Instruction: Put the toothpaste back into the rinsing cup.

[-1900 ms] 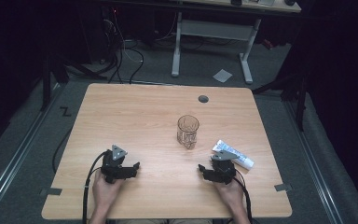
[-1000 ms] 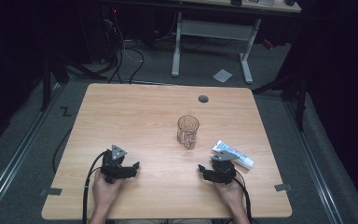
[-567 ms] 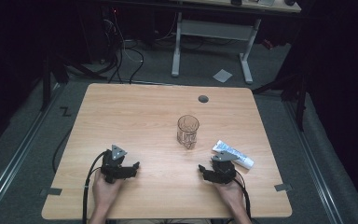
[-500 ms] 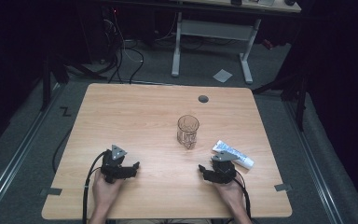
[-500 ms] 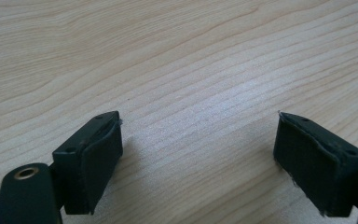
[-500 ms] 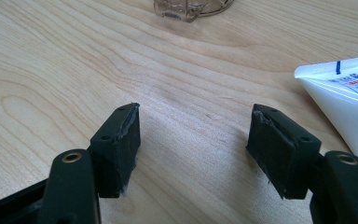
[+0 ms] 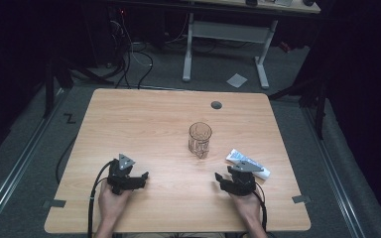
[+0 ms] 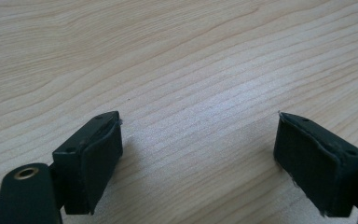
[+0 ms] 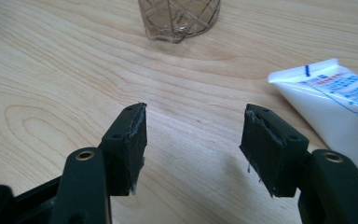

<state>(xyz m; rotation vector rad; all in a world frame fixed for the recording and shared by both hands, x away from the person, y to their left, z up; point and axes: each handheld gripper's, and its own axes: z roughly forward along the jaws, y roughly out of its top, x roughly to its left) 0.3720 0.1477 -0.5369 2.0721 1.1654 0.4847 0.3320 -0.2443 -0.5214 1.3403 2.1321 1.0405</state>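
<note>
A clear patterned glass [image 7: 200, 139] stands upright a little right of the table's middle; its base [image 9: 179, 21] is ahead of my right jaws. A white tube with blue print [image 7: 248, 164] lies flat at the right, just beyond and right of my right gripper [image 7: 236, 174]. In the right gripper view the tube [image 9: 335, 107] lies beside the right jaw without touching it. My right gripper [image 9: 193, 135] is open; its jaws have just been closing with only bare wood between them. My left gripper [image 7: 129, 169] rests near the front left, open over bare wood [image 8: 198, 135].
The wooden table [image 7: 144, 119] has a small grey round cap [image 7: 216, 104] near its far edge. Beyond the table stand a white desk frame [image 7: 223, 34], floor cables and a sheet of paper [image 7: 236, 80]. Cables trail from both grippers over the front edge.
</note>
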